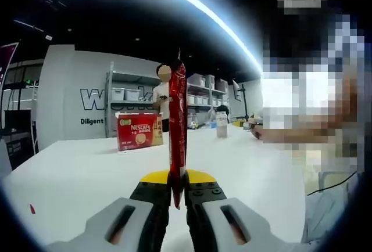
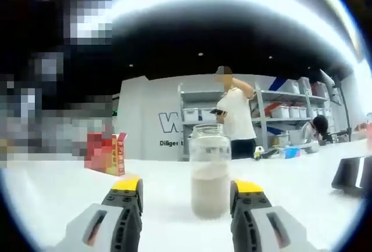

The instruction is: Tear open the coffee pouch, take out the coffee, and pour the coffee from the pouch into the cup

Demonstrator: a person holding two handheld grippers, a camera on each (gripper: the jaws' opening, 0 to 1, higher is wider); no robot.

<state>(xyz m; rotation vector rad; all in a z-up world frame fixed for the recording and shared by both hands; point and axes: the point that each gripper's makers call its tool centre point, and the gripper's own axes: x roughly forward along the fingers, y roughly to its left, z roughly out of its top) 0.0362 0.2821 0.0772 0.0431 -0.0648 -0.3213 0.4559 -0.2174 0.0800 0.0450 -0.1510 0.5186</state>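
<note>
The left gripper is pinching a slim red coffee stick pouch upright between its closed jaws. Behind it, a red cardboard coffee box is sitting toward the far edge of the white tabletop, with a small clear jar further along. The right gripper is holding its jaws wide on either side of a clear glass cup containing pale powder, not touching it. A person is standing by grey shelving against the grey wall.

red coffee stick upright, clamped | glass jar on table, part-filled
</note>
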